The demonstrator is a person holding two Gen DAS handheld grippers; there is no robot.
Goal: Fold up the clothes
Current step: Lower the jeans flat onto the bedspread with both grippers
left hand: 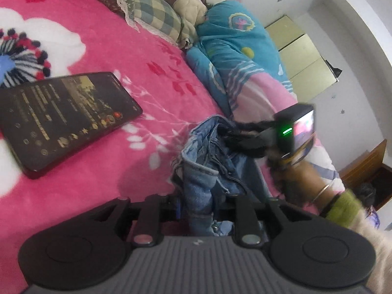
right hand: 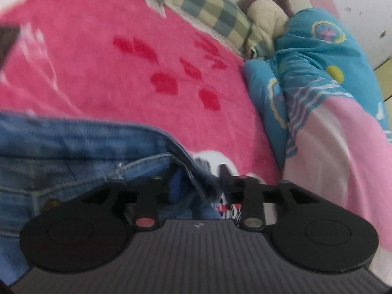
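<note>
Faded blue denim jeans, coarse-woven with stitched seams, lie bunched on a plush pink fleece blanket. A phone shows a glossy black glass face. The left gripper is matt black plastic over a ribbed grey body. A quilted cotton duvet looks smooth; a checked pillow carries lace trim.

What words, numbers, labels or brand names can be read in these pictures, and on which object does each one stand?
None can be read.
phone on the pink blanket: lines of text and icons on its dark screen, too small and blurred to read.
right gripper: a green light and a small screen on its camera, no legible text.
blue quilt: only a round picture emblem.
jeans: no readable label.
</note>
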